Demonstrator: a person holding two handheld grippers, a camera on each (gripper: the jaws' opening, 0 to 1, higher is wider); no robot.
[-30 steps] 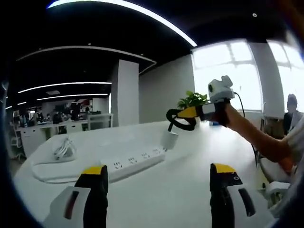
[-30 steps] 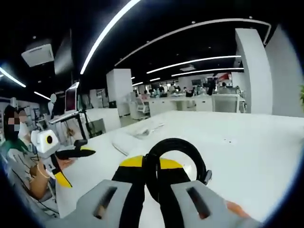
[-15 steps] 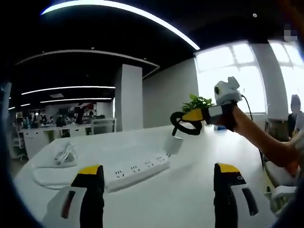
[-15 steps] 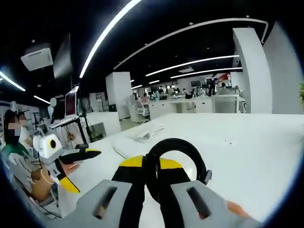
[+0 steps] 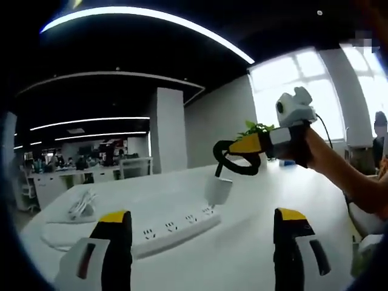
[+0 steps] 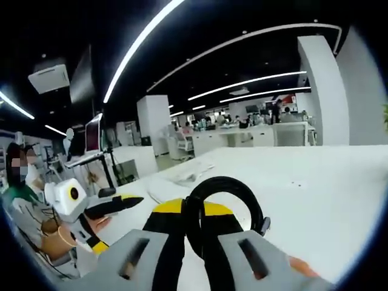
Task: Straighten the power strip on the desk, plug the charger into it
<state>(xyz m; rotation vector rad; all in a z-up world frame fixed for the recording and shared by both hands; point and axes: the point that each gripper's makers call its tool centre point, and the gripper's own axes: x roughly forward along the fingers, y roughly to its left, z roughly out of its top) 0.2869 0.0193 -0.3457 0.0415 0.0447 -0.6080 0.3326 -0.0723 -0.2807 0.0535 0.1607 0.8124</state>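
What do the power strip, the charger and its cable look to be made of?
Power strip: probably hard white plastic with a smooth matte face, judging by its moulded socket openings and rigid straight edges.
Charger: seems similar, a white plastic block with rounded corners and a slight sheen.
Cable: looks like black rubbery sheathing, since it bends in a soft loop where the right gripper pinches it.

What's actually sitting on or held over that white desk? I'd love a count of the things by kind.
Power strips: 1, the white power strip lying on the desk.
Chargers: 1, the white charger hanging above the strip's end, its black cable looped in the right hand-held gripper.
Cable bundles: 1, a white cable bundle at the far left.
Total: 3
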